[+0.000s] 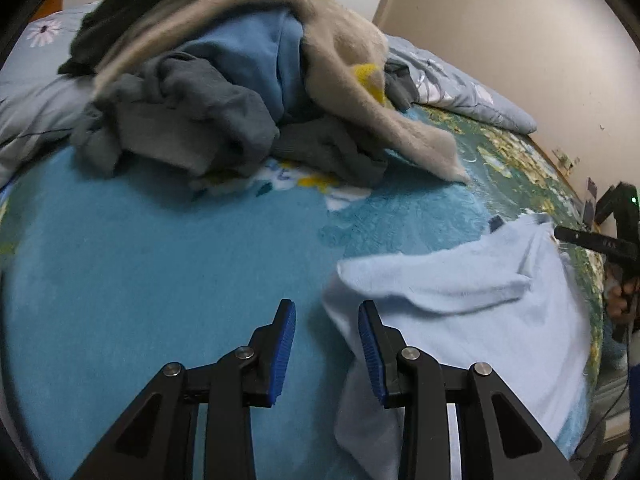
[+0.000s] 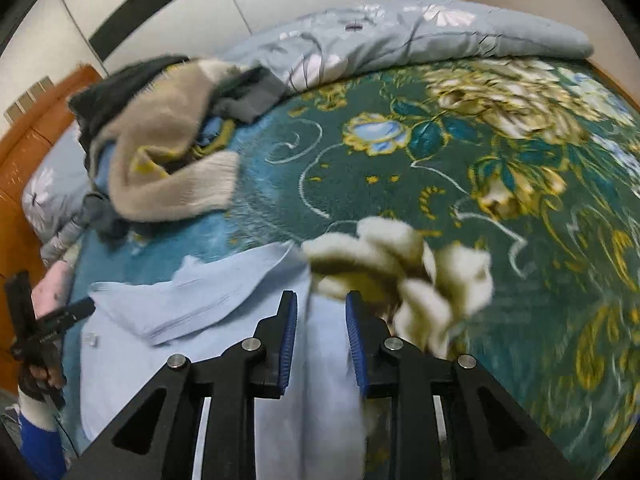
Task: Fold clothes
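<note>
Scanning left to right across the teal floral blanket [image 1: 140,260], we list: a heap of unfolded clothes [image 1: 224,92] at the far left, grey, blue and beige pieces tangled together, with a pale floral quilt [image 2: 400,36] behind it; the left gripper [image 1: 327,354], jaws apart with only blanket showing between the pads, its right finger overlapping the edge of the light blue garment [image 1: 472,312]; that garment, spread rumpled on the blanket between our two tools; the right gripper [image 2: 322,346], jaws apart above the same cloth, clamping nothing; a cream fleecy lining [image 2: 404,276], blurred, just beyond its right finger.
</note>
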Available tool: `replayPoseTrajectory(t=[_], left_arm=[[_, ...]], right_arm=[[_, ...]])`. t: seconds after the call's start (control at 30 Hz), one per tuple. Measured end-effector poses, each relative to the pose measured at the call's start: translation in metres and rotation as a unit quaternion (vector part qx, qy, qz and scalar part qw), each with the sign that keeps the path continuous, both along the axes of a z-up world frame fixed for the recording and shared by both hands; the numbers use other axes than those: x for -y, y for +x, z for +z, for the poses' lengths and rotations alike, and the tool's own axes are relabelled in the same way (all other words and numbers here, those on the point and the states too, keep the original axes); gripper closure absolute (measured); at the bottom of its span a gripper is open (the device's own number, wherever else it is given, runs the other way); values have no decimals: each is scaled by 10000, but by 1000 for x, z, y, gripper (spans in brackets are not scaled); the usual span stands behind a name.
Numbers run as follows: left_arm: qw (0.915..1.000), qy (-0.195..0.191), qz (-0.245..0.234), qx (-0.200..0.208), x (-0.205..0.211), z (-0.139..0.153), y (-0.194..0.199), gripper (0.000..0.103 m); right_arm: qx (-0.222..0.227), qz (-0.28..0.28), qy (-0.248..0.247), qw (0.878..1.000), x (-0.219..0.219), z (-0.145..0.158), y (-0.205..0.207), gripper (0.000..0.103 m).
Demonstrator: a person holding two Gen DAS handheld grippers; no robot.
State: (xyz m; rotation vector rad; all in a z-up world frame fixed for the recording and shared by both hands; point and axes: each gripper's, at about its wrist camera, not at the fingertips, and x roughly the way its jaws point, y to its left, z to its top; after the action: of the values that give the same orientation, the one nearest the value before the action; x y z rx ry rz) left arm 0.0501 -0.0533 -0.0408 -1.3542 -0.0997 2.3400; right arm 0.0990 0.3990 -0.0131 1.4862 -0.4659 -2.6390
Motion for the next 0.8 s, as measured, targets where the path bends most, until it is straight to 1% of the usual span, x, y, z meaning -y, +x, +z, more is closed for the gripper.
replayPoseTrajectory(t=[0.03,0.13,0.23,0.3,0.33,0.4,0.43,0.47,0.5,0.53,0.57,0.6,0.7,0.77,0.8], left_arm=[[10000,42,-53,43,-6,-4,-6,67],[9994,261,-148,145,-7,-12,-15,67],[9977,633,-132,194,-2,-15,-19,67],[9955,903,-54,279,3,-17,-21,67],[9945,997,-54,308,5,-18,-21,69],[9928,1141,-95,349,7,-18,-19,69],[9920,1203,-105,363,7,-19,-18,69],[9909,1289,-87,387,9,-19,-16,69],[9894,1388,-57,419,11,-19,-15,69],[9875,1511,-49,453,12,-20,-14,69],[9852,1644,-53,488,14,-20,-12,69],[9844,1684,-43,508,14,-21,-11,66],[9855,1625,13,496,12,-21,-10,67],[9861,1586,125,474,10,-21,-10,73],[9858,1596,178,480,9,-20,-11,82]], right_arm=[[39,87,-80,9999,-2,-4,-8,77],[167,343,-364,9986,-4,-18,-24,73],[96,552,-594,9967,-3,-23,-31,72],[40,557,-739,9957,-5,-25,-34,72],[10,528,-867,9948,-7,-26,-34,72],[-78,487,-1172,9919,-10,-26,-33,72],[-124,468,-1328,9900,-11,-26,-32,73],[-156,478,-1430,9884,-11,-25,-31,81],[-164,504,-1491,9874,-10,-24,-29,93],[-165,514,-1491,9874,-8,-24,-28,96],[-179,532,-1501,9871,-6,-22,-27,97],[-199,557,-1523,9866,-4,-21,-25,97],[-328,514,-1611,9851,-3,-15,-21,98],[-339,458,-1623,9851,-3,-13,-21,99],[-331,436,-1622,9852,-3,-13,-20,99]])
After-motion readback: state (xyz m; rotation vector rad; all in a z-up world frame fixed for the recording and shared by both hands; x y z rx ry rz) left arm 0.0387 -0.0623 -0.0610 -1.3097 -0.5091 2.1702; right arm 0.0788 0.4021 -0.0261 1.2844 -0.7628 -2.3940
